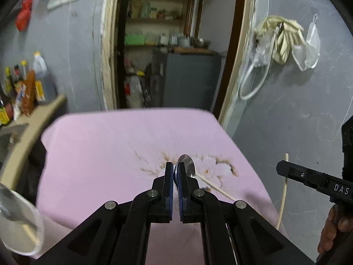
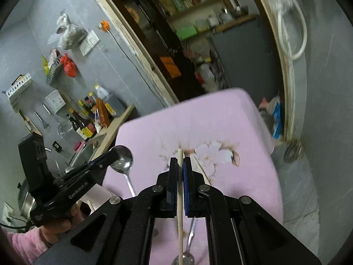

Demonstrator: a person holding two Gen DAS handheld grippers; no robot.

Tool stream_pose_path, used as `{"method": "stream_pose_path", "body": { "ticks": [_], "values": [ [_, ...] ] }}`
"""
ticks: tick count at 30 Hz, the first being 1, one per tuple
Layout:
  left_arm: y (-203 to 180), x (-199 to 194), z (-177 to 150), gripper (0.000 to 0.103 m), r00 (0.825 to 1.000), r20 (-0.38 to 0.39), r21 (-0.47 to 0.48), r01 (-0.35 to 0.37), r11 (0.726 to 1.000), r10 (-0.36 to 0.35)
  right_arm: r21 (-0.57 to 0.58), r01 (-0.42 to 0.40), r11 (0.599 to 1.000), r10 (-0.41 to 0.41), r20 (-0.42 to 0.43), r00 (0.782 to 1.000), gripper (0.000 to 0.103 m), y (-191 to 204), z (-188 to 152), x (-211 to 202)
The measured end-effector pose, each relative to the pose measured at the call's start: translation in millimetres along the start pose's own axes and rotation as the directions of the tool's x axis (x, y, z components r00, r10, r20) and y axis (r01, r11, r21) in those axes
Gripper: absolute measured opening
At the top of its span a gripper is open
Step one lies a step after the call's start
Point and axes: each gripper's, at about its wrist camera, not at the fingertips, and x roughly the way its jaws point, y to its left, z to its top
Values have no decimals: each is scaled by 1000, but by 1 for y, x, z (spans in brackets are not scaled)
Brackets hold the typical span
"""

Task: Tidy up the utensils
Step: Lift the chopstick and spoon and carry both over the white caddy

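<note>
The left gripper (image 1: 176, 172) clenches a spoon (image 1: 187, 165), bowl toward twelve o'clock, handle trailing to six above the pink worktop (image 1: 99, 154). The right gripper (image 2: 180, 165) clenches a chopstick (image 2: 180, 198) along the same axis. Only the right wrist view shows another spoon (image 2: 187, 251) lying at six o'clock.

From my remote station I see the table (image 1: 92, 154) covered by a pink cloth (image 2: 220, 119) printed with a pale flower and brown leaf sprays (image 2: 211, 152) near its middle. On the cloth, in the left wrist view, lies one wooden chopstick (image 1: 217, 187), running diagonally across the flower print. At the table's near left corner stands a white cup (image 1: 21, 227) with a chopstick and a metal utensil inside. In the right wrist view a steel spoon (image 2: 186, 256) lies on the cloth at the near edge, bowl towards me.
</note>
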Motion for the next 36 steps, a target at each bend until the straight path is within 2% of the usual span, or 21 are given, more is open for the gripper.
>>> {"method": "stream_pose_path", "body": {
  "ticks": [5,9,19,23,28,36],
  "values": [
    [12,-35,15,4,997,72,-2,-23,1000,23,-35,30,999,-26,105,994,4,30,15,-29],
    [25,-65,27,4,991,130,2,-37,999,36,-60,47,997,-35,191,981,4,61,27,-47],
    [73,-126,51,4,959,257,-9,-118,993,116,-198,72,978,7,373,928,4,164,46,-59],
    [97,-150,56,4,940,305,-24,-156,988,156,-241,42,970,63,411,909,4,202,46,-57],
    [130,-177,58,4,905,364,-39,-223,974,222,-290,-20,957,154,449,880,4,252,45,-49],
    [194,-204,54,4,860,389,-65,-331,941,329,-327,-70,943,219,447,868,4,305,32,-13]
  ]
}}
